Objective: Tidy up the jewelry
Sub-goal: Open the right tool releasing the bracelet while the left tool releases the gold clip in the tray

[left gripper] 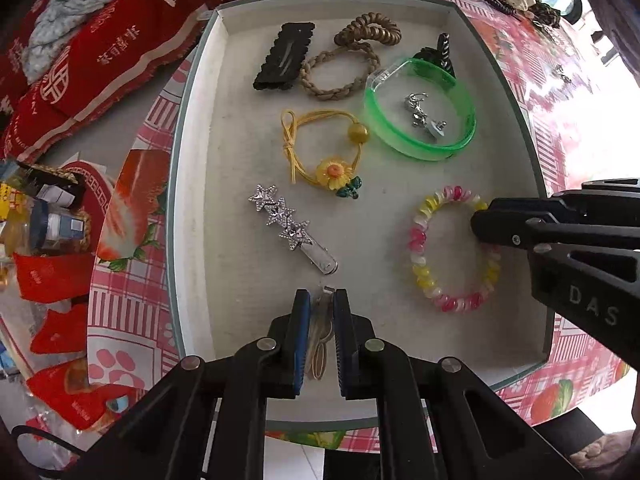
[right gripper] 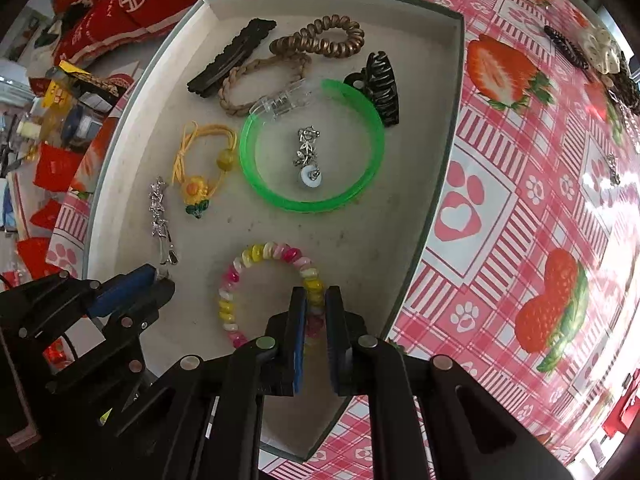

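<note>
Both your grippers are down in the tray (left gripper: 192, 184), each pinching a piece.

Your left gripper (left gripper: 322, 300) is pressed onto a pale hair clip (left gripper: 320, 336) at the tray's near edge, just below the star clip (left gripper: 288, 226). Your right gripper (right gripper: 316, 300) pinches the pink-and-yellow coil tie (right gripper: 248, 256), which lies on the tray floor near the green bangle (right gripper: 312, 200). The tray sits on the worktop (right gripper: 520, 200).

"DAS" on right hand-held gripper (left gripper: 478, 224)
</note>
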`<state>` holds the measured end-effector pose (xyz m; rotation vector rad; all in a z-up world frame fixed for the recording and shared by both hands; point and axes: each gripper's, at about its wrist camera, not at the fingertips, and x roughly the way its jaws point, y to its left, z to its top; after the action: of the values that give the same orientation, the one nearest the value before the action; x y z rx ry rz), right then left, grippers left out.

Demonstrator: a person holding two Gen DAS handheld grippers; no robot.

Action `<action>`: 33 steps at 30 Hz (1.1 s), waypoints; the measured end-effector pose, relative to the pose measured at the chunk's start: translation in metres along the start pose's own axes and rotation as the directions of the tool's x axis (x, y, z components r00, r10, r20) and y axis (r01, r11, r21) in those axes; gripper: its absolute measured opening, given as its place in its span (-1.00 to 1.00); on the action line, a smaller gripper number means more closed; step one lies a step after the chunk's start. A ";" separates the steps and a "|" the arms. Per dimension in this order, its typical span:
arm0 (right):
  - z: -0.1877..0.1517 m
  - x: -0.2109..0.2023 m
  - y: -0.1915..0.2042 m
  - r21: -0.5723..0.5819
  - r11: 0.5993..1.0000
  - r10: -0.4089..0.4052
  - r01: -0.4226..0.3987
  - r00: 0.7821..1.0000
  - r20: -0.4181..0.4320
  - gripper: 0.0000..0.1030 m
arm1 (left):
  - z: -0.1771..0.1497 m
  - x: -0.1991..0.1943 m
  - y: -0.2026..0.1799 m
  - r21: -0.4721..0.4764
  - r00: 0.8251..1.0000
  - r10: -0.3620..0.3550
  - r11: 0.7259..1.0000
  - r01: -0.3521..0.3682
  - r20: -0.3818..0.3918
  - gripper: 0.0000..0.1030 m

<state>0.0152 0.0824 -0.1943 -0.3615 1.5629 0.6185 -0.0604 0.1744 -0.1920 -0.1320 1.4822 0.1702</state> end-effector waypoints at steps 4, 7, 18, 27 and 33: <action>0.004 -0.013 -0.004 0.000 1.000 0.027 -0.027 0.999 0.029 -0.33 | 0.000 -0.009 0.000 -0.014 1.000 0.008 1.000 -0.008 0.012 -0.65; 0.007 -0.030 -0.003 -0.001 0.999 0.033 -0.033 0.998 0.061 -0.31 | 0.000 -0.016 0.002 -0.017 1.000 0.004 1.000 -0.004 0.022 -0.64; -0.010 -0.083 -0.021 0.062 0.998 0.016 -0.024 0.992 0.121 -0.21 | 0.002 -0.060 0.001 -0.056 0.996 0.008 0.998 -0.003 0.091 1.00; -0.028 -0.116 -0.021 0.064 0.998 -0.001 -0.007 0.993 0.116 0.43 | 0.003 -0.098 0.014 -0.109 0.993 0.017 0.994 -0.004 0.118 1.00; -0.035 -0.146 -0.013 0.056 0.998 -0.039 0.030 0.986 0.159 0.57 | 0.000 -0.137 0.016 -0.103 0.979 0.045 0.994 -0.025 0.197 1.00</action>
<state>0.0084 0.0314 -0.0530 -0.2908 1.4133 0.5638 -0.0743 0.1853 -0.0555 -0.1651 1.2773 0.2782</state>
